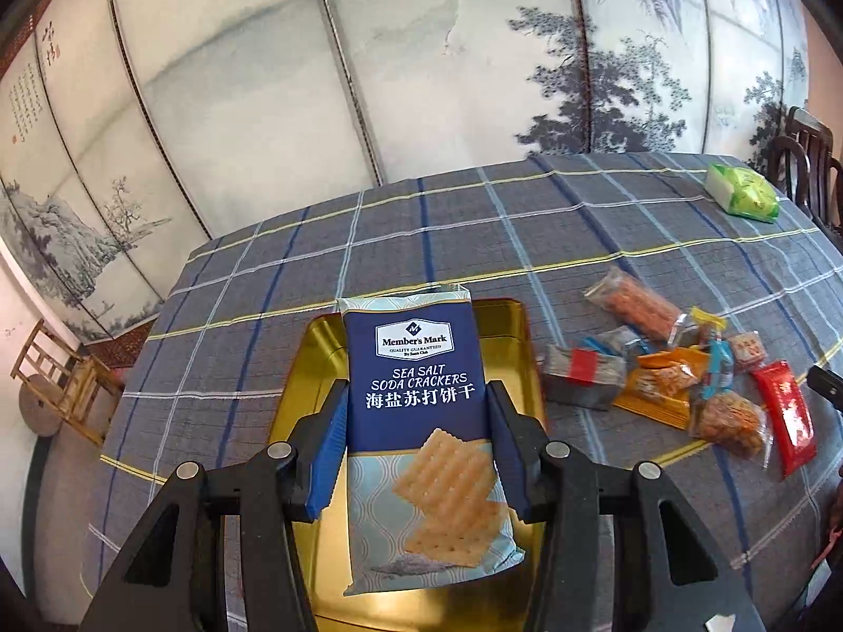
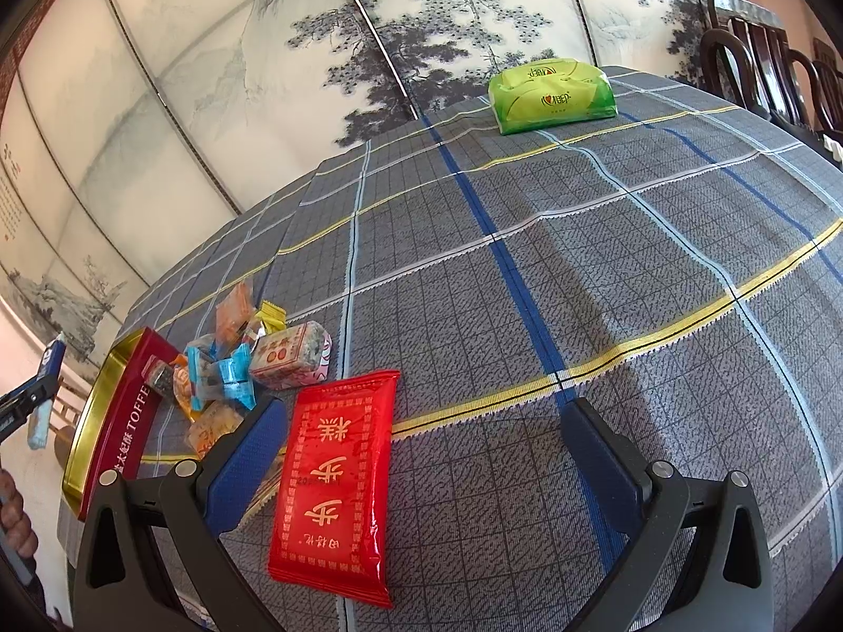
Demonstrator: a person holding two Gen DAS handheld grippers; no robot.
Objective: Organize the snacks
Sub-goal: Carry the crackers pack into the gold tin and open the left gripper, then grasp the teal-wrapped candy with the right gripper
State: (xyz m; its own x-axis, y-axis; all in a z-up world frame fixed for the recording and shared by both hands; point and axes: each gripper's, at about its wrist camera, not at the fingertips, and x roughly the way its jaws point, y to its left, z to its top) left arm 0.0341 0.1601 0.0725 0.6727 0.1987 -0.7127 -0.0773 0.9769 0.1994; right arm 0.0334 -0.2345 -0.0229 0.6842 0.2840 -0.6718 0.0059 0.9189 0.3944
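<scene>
The cracker packet [image 1: 421, 421] is dark blue at the top and pale blue with a wavy pattern below, printed with square crackers. The left gripper [image 1: 419, 411] clamps it by both long edges and holds it above the gold tin [image 1: 316, 347], whose outer wall is red. What I can see of the tin's floor is bare. Beside the tin, on the checked tablecloth [image 2: 579, 274], lies a heap of small wrapped snacks [image 1: 664, 368]. The right gripper [image 2: 421, 447] hangs with jaws wide apart over a red packet [image 2: 337, 484], not touching it. A green tissue pack [image 2: 550, 97] sits far back.
</scene>
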